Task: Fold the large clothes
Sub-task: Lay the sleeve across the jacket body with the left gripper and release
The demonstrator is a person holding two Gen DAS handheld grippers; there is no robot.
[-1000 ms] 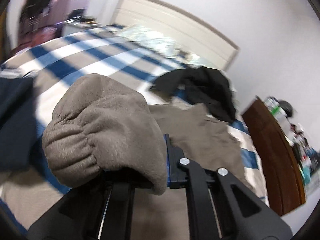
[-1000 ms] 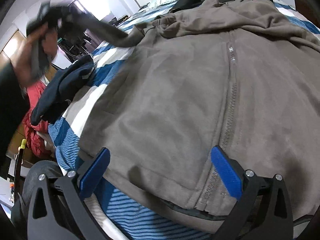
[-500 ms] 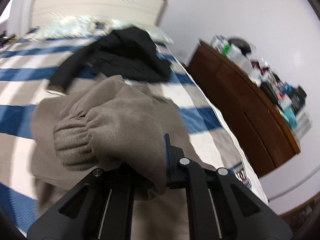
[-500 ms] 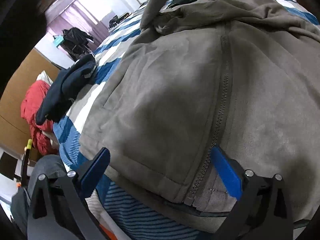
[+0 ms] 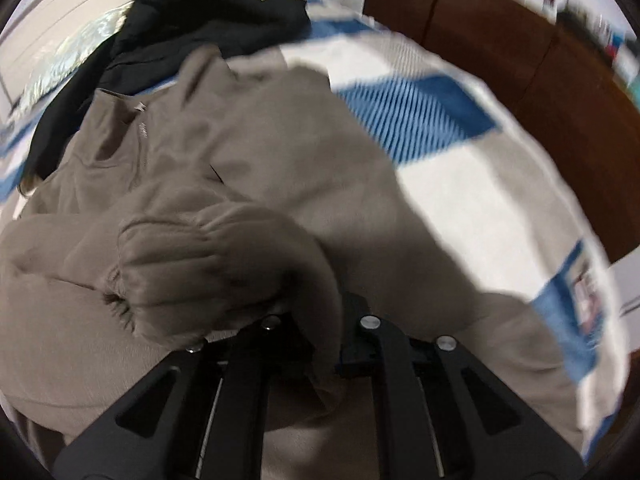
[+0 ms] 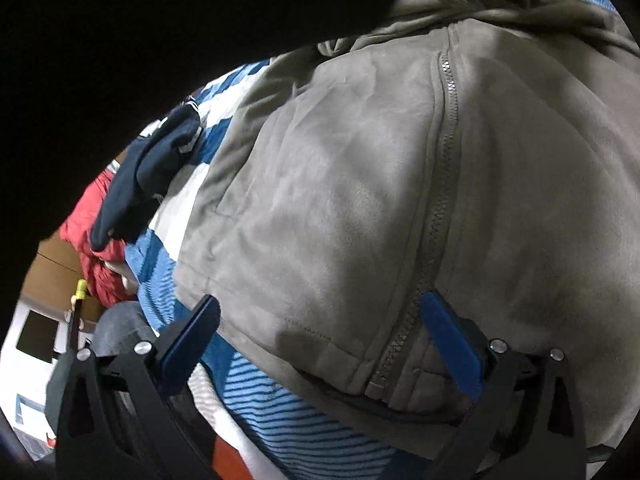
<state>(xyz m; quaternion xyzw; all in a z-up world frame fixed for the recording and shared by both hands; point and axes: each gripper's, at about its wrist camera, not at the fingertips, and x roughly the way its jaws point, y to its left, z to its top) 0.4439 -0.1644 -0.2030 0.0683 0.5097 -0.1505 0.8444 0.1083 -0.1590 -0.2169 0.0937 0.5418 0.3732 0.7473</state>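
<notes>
A large taupe zip-up jacket [image 6: 340, 184] lies front up on a blue-and-white striped bed [image 5: 460, 168]. My left gripper [image 5: 316, 320] is shut on the jacket's gathered sleeve cuff [image 5: 200, 264] and holds it over the jacket's body [image 5: 280, 140], near the collar. My right gripper [image 6: 320, 340] is open, its blue pads [image 6: 450, 344] spread at the jacket's bottom hem beside the zipper [image 6: 444, 208], touching nothing that I can see.
A black garment [image 5: 192, 28] lies at the head of the bed. A brown wooden dresser [image 5: 540, 80] stands along the bed's right side. A navy garment [image 6: 152, 176] and a red one [image 6: 92, 232] lie at the bed's left edge. A dark arm [image 6: 160, 40] blocks the upper left.
My left gripper has swung the sleeve cuff rightward and down across the jacket's front. A dark arm now covers much of the right wrist view. My right gripper stays open at the hem.
</notes>
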